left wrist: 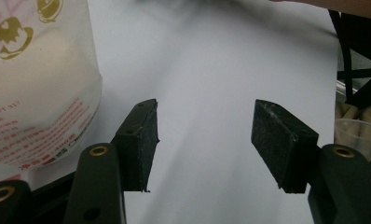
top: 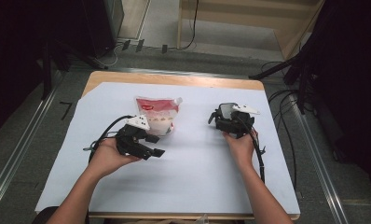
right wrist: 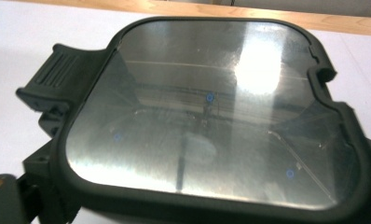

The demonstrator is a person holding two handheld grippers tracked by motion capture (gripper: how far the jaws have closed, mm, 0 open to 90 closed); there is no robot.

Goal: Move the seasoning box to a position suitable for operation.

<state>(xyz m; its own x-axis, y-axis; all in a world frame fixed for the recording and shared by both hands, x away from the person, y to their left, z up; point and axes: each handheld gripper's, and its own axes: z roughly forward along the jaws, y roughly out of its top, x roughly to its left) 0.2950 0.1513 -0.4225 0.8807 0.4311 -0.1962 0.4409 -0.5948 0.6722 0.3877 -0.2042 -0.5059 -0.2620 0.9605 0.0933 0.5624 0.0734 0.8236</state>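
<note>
Lid [right wrist: 211,116] close-up, right tool view

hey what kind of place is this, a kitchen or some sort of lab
Probably a lab or recording room, not a kitchen: a table under white sheeting, cables trailing across a bare floor, dark equipment stands around it.

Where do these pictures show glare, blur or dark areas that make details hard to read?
Right gripper view: a bright glare patch sits on the shiny lid, which also mirrors the room. Left gripper view: the white pouch is close and soft, its print partly blurred, and the white table cover is washed out. High view: the surroundings beyond the table are very dark.
</note>
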